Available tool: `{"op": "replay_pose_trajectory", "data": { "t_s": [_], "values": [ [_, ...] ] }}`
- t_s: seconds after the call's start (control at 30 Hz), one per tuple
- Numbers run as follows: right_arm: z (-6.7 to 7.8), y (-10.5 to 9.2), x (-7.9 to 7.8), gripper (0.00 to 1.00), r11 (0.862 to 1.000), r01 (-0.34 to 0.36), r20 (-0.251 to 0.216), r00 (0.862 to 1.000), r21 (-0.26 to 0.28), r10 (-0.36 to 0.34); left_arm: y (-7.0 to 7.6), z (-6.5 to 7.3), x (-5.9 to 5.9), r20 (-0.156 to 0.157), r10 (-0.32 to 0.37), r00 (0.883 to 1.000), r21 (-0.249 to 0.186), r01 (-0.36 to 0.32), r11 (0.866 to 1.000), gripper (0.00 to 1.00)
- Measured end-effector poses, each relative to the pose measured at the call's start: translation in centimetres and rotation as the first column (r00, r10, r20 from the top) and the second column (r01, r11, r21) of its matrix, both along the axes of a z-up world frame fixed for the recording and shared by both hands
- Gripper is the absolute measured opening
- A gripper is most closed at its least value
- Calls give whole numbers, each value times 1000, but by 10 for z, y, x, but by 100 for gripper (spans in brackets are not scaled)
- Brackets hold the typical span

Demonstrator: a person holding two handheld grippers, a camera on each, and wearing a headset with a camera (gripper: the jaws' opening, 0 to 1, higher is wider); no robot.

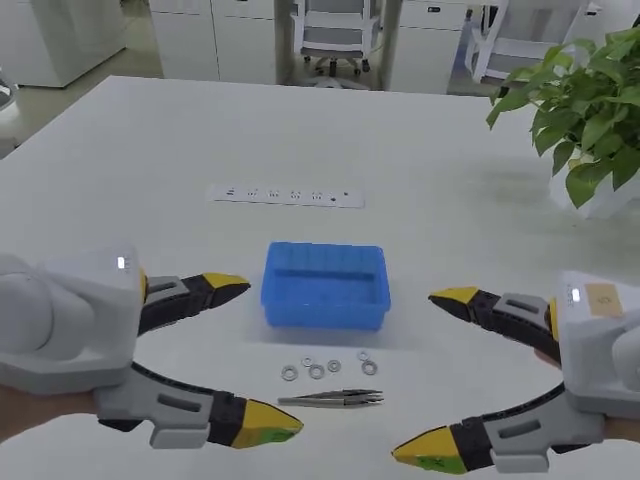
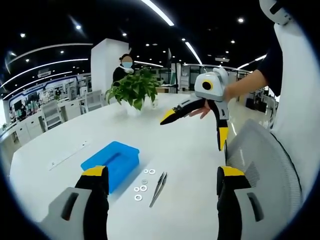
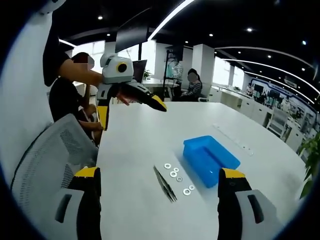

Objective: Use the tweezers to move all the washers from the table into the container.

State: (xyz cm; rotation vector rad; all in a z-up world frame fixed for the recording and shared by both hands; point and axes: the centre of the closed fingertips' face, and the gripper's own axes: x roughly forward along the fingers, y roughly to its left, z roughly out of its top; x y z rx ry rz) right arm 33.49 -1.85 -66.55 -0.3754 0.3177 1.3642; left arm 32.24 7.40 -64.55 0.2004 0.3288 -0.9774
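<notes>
A blue open container stands mid-table. Several metal washers lie loose just in front of it, and steel tweezers lie in front of the washers. My left gripper hovers open at the near left and my right gripper hovers open at the near right, both above the table with nothing between their jaws. The left gripper view has the container, washers, tweezers and right gripper. The right gripper view has the container, washers, tweezers and left gripper.
A white power strip lies flat behind the container. A potted green plant stands at the far right of the table. Office chairs stand beyond the far edge. A grey mesh chair back is near the person.
</notes>
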Motion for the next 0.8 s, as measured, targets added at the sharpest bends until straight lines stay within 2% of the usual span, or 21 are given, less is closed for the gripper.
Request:
{"op": "replay_pose_trajectory", "data": {
  "t_s": [0.17, 0.3, 0.43, 0.63, 0.8],
  "values": [
    [-1, -1, 0, 98, 1000, -2, 7, 1000, -10, 2, -3, 0, 1, 14, -5, 1000, 21, 5, 1000, 96],
    [4, 0, 3, 98, 1000, 4, 17, 1000, -6, -4, -7, 6, 2, 25, -16, 1000, 19, 16, 1000, 97],
    [7, 1, 6, 98, 1000, 9, 24, 1000, 1, -9, -4, 6, 3, 32, -15, 999, 31, 14, 999, 97],
    [3, 2, 6, 98, 1000, 0, 20, 1000, -13, 1, 2, 1, 2, 16, 4, 1000, 18, -4, 1000, 97],
    [1, 5, 8, 98, 1000, -7, 19, 1000, -19, 7, 5, -6, 1, -1, 5, 1000, 24, -5, 1000, 97]
  ]
}}
